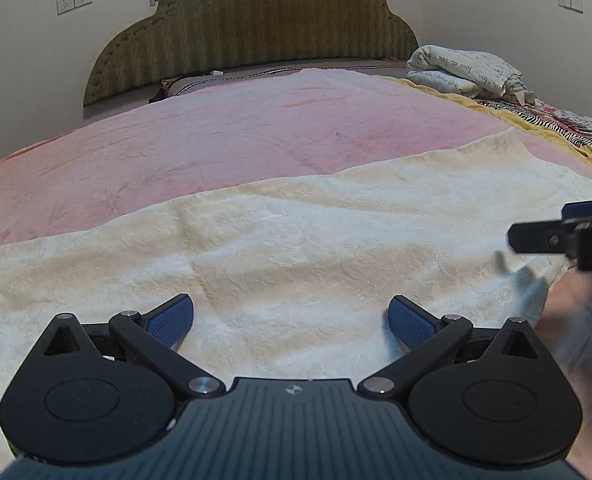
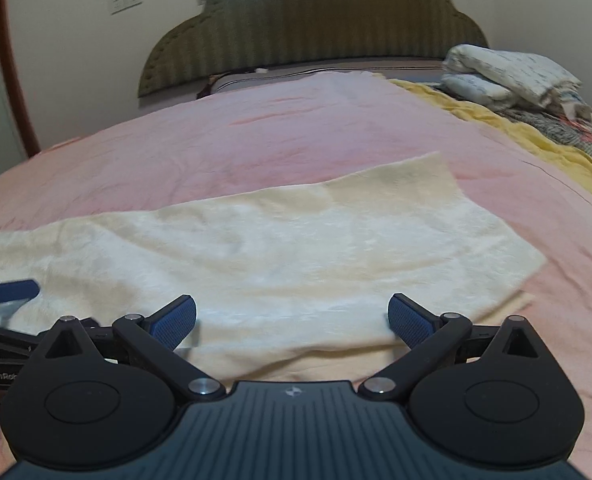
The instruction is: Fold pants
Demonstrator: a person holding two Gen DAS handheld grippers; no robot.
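Covering pink bed [image 1: 224, 136]: cream pants [image 1: 296, 240].

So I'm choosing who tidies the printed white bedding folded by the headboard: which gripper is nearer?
Right gripper; the bedding lies far ahead to its right. Left gripper sits farther left.

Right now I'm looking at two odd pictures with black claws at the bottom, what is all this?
Those claws are two handheld grippers; a person carries one in each hand, and each has a camera looking along its fingers. One picture comes from the left gripper, the other from the right gripper. Both stand wide open with blue pads, holding nothing. Ahead lie cream pants, spread fairly flat on a pink bedspread. Behind stand a green headboard and a pile of folded bedding. Each gripper also shows at the edge of the other's picture.
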